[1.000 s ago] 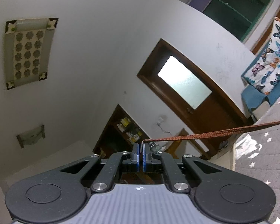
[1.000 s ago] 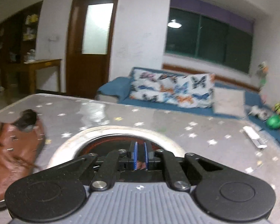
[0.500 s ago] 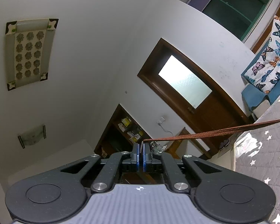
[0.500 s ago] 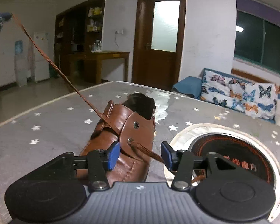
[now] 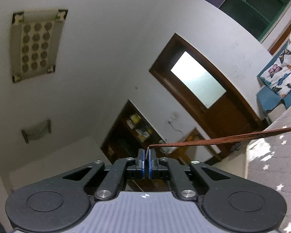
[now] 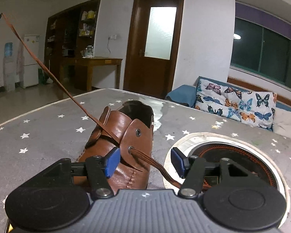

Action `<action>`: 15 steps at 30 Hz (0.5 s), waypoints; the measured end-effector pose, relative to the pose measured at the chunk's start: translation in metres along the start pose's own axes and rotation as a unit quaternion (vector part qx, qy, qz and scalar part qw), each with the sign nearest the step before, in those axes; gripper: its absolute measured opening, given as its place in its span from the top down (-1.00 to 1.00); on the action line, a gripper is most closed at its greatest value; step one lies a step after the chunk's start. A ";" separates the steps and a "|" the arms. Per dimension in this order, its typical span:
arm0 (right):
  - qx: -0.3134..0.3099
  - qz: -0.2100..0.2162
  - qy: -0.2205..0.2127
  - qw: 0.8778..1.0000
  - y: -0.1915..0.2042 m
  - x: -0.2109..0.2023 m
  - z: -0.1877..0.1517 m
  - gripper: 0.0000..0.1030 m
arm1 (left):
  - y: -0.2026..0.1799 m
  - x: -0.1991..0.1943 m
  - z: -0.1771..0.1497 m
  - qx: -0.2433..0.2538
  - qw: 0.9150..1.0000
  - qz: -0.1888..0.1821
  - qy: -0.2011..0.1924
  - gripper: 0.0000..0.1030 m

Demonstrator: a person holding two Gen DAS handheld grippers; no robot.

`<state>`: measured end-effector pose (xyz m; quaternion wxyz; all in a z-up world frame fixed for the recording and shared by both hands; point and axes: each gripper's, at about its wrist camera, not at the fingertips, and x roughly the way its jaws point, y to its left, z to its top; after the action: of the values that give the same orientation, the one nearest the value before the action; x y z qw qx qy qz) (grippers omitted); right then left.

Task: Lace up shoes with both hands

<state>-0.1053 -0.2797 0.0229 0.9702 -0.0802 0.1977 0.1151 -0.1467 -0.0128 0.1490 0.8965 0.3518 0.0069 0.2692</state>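
Star-print cloth (image 6: 48,136) covers the table under the shoe (image 6: 124,134). Up left of the shoe, my left gripper (image 5: 146,160) pinches the lace (image 6: 48,71) end taut. Lower eyelets are threaded; the upper eyelet (image 6: 138,132) looks empty. At the shoe's right flap, my right gripper (image 6: 144,162) is opening around the other strand, not yet gripping it.

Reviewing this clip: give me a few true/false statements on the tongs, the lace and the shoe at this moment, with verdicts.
1. The left tongs are shut on the lace end. True.
2. The right tongs clamp the lace. False: their jaws are opening, and the lace only passes between the pads.
3. The shoe lies on its side. False: it stands upright on the starred table.
4. A lace strand comes out of an eyelet near the right tongs. True.
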 end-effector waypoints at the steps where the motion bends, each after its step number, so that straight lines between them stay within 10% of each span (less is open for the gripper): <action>1: 0.003 0.001 0.000 1.000 0.000 0.000 0.000 -0.13 | -0.001 0.000 -0.001 0.001 1.000 -0.005 0.001 0.91; 15: -0.042 -0.017 0.053 0.998 -0.046 -0.001 -0.024 -0.07 | -0.009 0.005 -0.004 0.025 1.000 -0.004 -0.004 0.85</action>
<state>-0.1035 -0.3286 0.0069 0.9561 -0.1298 0.2422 0.1022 -0.1392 -0.0131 0.1410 0.8885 0.3754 0.0113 0.2636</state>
